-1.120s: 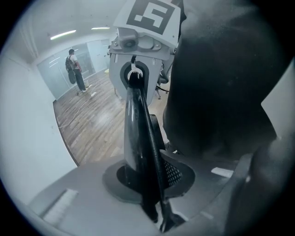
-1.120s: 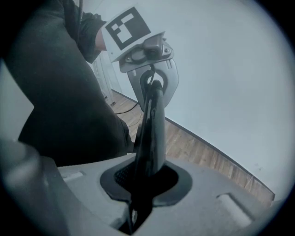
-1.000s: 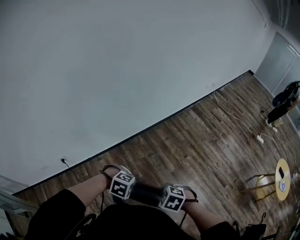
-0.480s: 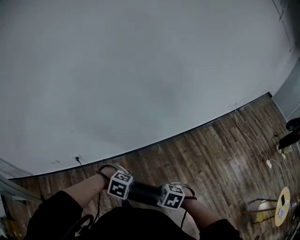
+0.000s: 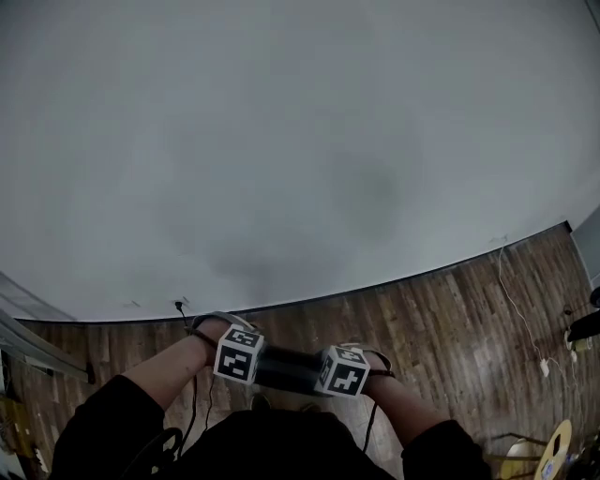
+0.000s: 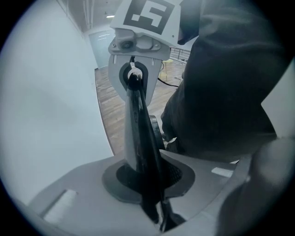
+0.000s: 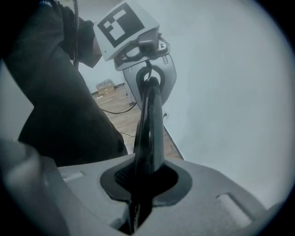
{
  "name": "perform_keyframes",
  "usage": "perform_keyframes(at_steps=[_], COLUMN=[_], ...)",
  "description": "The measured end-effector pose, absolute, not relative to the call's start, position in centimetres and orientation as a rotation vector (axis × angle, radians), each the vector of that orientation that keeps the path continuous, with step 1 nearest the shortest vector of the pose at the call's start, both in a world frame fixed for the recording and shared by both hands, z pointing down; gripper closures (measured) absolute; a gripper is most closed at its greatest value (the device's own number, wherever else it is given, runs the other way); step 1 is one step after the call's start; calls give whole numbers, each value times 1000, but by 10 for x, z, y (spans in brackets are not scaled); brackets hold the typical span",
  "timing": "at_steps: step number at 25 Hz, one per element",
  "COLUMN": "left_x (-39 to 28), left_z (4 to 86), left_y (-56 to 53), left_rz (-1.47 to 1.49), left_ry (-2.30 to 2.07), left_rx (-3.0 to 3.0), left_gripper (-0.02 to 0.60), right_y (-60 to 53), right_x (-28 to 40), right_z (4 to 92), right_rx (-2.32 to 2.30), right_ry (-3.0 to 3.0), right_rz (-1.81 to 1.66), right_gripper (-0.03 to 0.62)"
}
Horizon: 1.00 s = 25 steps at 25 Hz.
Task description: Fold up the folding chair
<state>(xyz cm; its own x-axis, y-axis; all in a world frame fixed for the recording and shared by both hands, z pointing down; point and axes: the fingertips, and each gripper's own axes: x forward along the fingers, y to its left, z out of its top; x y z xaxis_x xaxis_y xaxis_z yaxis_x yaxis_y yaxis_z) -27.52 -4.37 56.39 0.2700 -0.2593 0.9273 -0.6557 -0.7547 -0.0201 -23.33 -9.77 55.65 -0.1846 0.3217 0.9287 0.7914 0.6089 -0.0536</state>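
Head view: the left gripper (image 5: 240,358) and right gripper (image 5: 343,373) sit close side by side in front of the person's dark sleeves (image 5: 112,422). A short black stretch of the folding chair (image 5: 286,370) joins them. The rest of the chair is hidden under the arms, so I cannot tell here whether it is folded flat. Below lies the wood floor (image 5: 450,309), seen near its far edge where it meets the white wall (image 5: 300,141). A black cable (image 5: 181,309) hangs from a wall socket, and a white cable (image 5: 514,298) trails toward the floor's right edge.

Left gripper view: the fingers are clenched on a thin dark edge of the chair, which runs straight up to the other gripper.

Right gripper view: it is the same the other way round, with the fingers clamped tight on that slim black edge.

My worry is that so narrow a pinch carries the whole chair. If the chair swings or drops open, it could twist out of the fingers. A leg could also snag one of the floor cables.

I can read no brand or lettering. The marker cubes (image 6: 147,14) show only black-and-white square patterns
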Motion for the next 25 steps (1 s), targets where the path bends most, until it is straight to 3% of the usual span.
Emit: perform_keyframes(at_steps=[25], left_x=[-370], left_z=[570], left_y=[-76], left_rz=[1201], left_ry=[-1222], left_rx=[1771], left_gripper=[522], right_y=[-139], right_x=[-355], right_z=[564], right_rx=[-1351], right_ry=[-1572], right_rz=[-808], right_gripper=[540])
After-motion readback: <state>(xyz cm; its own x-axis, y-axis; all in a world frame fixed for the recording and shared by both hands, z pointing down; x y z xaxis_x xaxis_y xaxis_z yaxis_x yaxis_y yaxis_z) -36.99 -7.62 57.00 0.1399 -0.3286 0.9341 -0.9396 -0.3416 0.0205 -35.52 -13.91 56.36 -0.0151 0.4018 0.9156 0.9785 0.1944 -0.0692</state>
